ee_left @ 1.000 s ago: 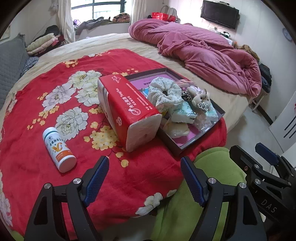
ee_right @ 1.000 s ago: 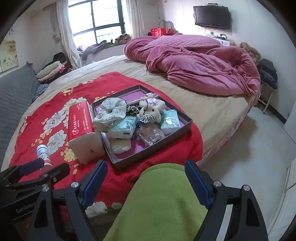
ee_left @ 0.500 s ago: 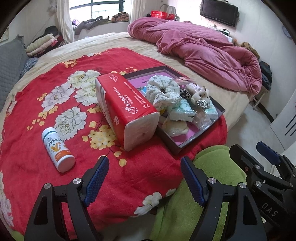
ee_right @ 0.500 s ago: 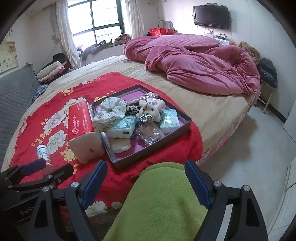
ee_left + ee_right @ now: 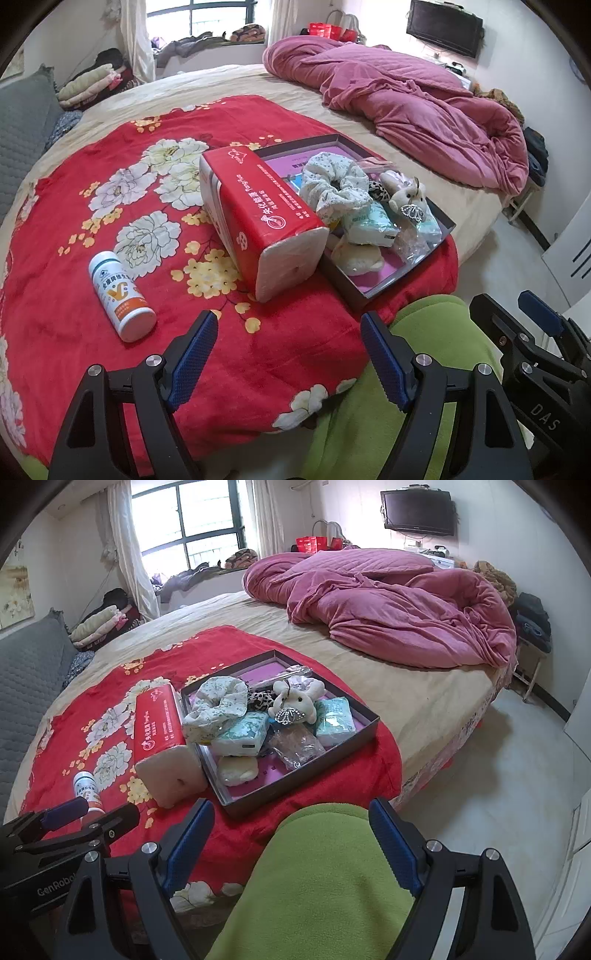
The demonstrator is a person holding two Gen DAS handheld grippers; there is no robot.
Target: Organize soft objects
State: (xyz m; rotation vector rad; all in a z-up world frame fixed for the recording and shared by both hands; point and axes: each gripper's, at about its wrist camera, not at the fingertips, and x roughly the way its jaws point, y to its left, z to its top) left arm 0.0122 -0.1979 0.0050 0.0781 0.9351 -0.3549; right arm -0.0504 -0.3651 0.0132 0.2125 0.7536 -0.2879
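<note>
1. Nearest, the left gripper (image 5: pixel 286 354) hangs low over the front edge of the red floral blanket (image 5: pixel 74 229), its blue-padded fingers (image 5: pixel 194 349) spread wide with nothing between them; the right gripper (image 5: pixel 291 843) is likewise fully spread and empty, held above a green-clad knee (image 5: pixel 317 878); both point toward the goods, presumably so either can reach in.

2. A little further, a white pill bottle (image 5: pixel 120 295) lies on its side on the blanket, well apart from the tray; being hard, it probably does not belong among the soft things.

3. Next, a red tissue pack (image 5: pixel 266 221) lies lengthwise with its pale, rounded end toward the grippers, touching the tray's left wall but outside it; the soft wrapper looks dented, so it should give under a squeeze.

4. Just beside it, the dark shallow tray (image 5: pixel 365 725) with a pink floor holds the soft things heaped together: a floral scrunchie (image 5: pixel 218 701) riding on a small teal tissue packet (image 5: pixel 242 734), a leopard-print scrunchie (image 5: pixel 260 699), a cream plush toy (image 5: pixel 297 701) with a sparkly ornament, a second teal packet (image 5: pixel 334 716), a crinkled clear bag (image 5: pixel 295 744) and a cream puff (image 5: pixel 236 770); the heap fits either a sorted tray awaiting the tissue pack or one still to be emptied.

5. Farthest, a crumpled pink duvet (image 5: pixel 388 609) lies across the bed.
</note>
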